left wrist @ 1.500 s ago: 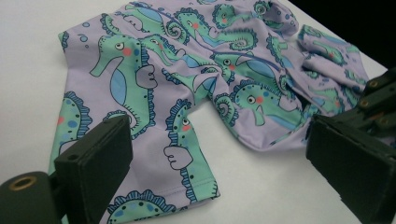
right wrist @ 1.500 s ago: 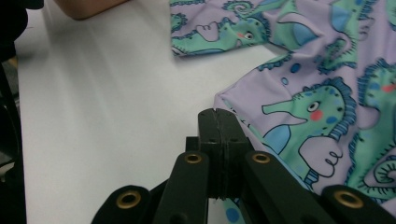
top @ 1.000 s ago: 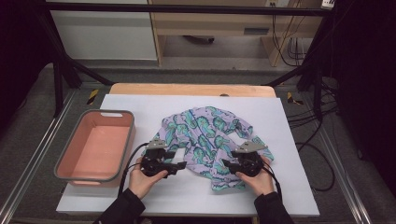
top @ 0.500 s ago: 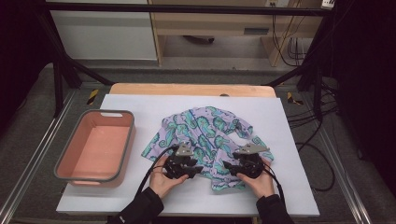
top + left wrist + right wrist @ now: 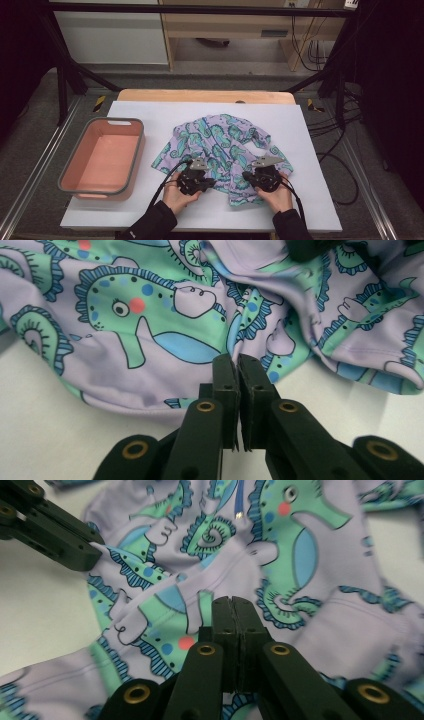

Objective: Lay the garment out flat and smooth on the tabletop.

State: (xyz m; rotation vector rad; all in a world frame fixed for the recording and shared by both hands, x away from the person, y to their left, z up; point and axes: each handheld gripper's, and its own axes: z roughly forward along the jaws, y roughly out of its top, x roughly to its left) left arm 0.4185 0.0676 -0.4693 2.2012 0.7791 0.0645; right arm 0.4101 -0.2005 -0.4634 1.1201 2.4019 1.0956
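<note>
Item: garment, seahorse print, crumpled at centre of the table. Likely light, soft, stretchy, slippery; take it by the hem. Left gripper: fingers just closed, pinching the near hem. Right gripper: fingers just closed, pinching a fold.

Bright even light on the table, dark surroundings, slight softness throughout.

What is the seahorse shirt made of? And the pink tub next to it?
The seahorse shirt looks like thin, smooth, slightly stretchy cloth: it crumples into soft folds and has stitched hems. The pink tub looks like matte moulded plastic with a grey rim, probably hard, judging by its even walls and rounded corners.
</note>
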